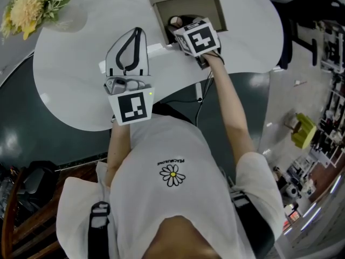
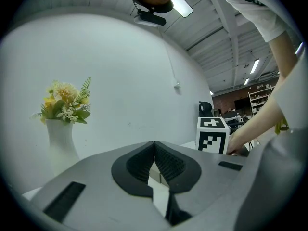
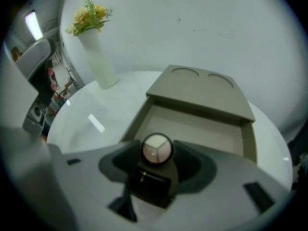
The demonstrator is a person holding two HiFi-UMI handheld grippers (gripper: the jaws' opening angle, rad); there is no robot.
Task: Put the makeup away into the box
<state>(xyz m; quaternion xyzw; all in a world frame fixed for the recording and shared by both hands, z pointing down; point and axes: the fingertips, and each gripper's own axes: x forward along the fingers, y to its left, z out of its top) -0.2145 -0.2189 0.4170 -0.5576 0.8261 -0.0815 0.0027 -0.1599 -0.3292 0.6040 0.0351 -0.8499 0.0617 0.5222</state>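
Observation:
My right gripper [image 1: 179, 27] hangs over the open beige box [image 1: 218, 7] at the table's far side. It is shut on a round black makeup compact [image 3: 156, 148] with a pale pink three-part top, which also shows in the head view [image 1: 175, 21]. In the right gripper view the box's inside wall [image 3: 248, 138] lies just beyond the compact, with the lid [image 3: 202, 90] folded back behind it. My left gripper [image 1: 138, 31] rests low over the white table [image 1: 70, 85], left of the box. Its jaws are shut with nothing between them [image 2: 154, 146].
A white vase of yellow flowers [image 1: 29, 4] stands at the table's far left [image 3: 94, 47] [image 2: 62, 129]. A small white strip [image 3: 96, 123] lies on the table left of the box. A white wall rises behind the table. The table's curved front edge runs near the person's body.

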